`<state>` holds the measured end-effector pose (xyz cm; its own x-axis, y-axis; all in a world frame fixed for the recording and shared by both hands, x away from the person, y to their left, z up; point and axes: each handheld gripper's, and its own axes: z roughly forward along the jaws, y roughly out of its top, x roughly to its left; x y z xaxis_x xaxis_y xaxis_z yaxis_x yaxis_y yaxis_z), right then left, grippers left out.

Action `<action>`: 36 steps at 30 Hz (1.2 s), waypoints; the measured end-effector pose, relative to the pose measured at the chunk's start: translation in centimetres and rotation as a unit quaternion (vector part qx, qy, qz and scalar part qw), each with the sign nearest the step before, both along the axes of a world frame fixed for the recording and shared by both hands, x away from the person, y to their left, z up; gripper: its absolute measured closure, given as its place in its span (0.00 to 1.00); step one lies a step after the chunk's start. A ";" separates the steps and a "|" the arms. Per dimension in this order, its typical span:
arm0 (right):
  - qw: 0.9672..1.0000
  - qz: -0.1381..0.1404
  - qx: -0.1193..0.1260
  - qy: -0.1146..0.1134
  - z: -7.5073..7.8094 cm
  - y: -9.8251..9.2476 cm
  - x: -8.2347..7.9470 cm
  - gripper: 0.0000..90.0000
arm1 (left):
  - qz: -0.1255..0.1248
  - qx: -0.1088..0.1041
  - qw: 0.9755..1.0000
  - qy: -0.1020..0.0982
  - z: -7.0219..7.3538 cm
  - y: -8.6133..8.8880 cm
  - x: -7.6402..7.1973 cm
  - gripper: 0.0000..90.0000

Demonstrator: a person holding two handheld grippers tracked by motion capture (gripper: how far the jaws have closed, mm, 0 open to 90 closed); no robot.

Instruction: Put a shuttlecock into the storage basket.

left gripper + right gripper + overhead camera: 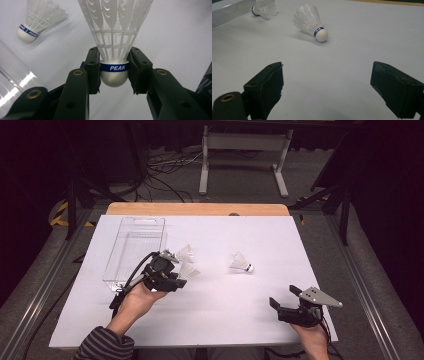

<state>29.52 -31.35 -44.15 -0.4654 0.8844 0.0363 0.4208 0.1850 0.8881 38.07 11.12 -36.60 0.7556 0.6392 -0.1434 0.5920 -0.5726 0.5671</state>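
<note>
Shuttlecock number one (114,47) was the thing in play, and it sat clamped in the left gripper (114,71), the two black pads pressing on either side of its white cork base, right at the blue band that read PEAK. Its white skirt fanned out away from the jaws. In the high view the left gripper (176,281) was over the left half of the white table (260,320), just off the near right corner of a clear plastic bin (134,247), with the held shuttlecock (189,271) poking out to the right of it.

Just beyond that one, a second shuttlecock (186,252) lay beside the bin's right wall; the left gripper view had it (35,18) up in the corner, on its side with the same blue band.

A third shuttlecock (241,262) lay on its side near the middle of the table, cork end pointing right, well apart from both tools. It showed ahead of the right gripper (325,82) too, as the nearer shuttlecock (310,22) there.

Right gripper (284,301) was parked near the table's front right edge, jaws spread wide with nothing between them, only bare white surface.
</note>
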 end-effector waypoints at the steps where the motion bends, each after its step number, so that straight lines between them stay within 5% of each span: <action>1: 1.000 0.001 0.000 0.000 0.0 0.0 0.0 0.13 | 0.002 -0.002 1.000 0.002 0.1 0.1 0.0 0.73; 22: 1.000 0.005 -0.004 0.002 -0.1 0.3 0.5 0.13 | 0.040 -0.012 0.999 -0.010 2.2 3.8 0.8 0.73; 36: 1.000 0.006 -0.007 0.001 -0.1 0.4 0.5 0.13 | 0.079 -0.026 0.996 -0.016 3.4 5.7 2.1 0.73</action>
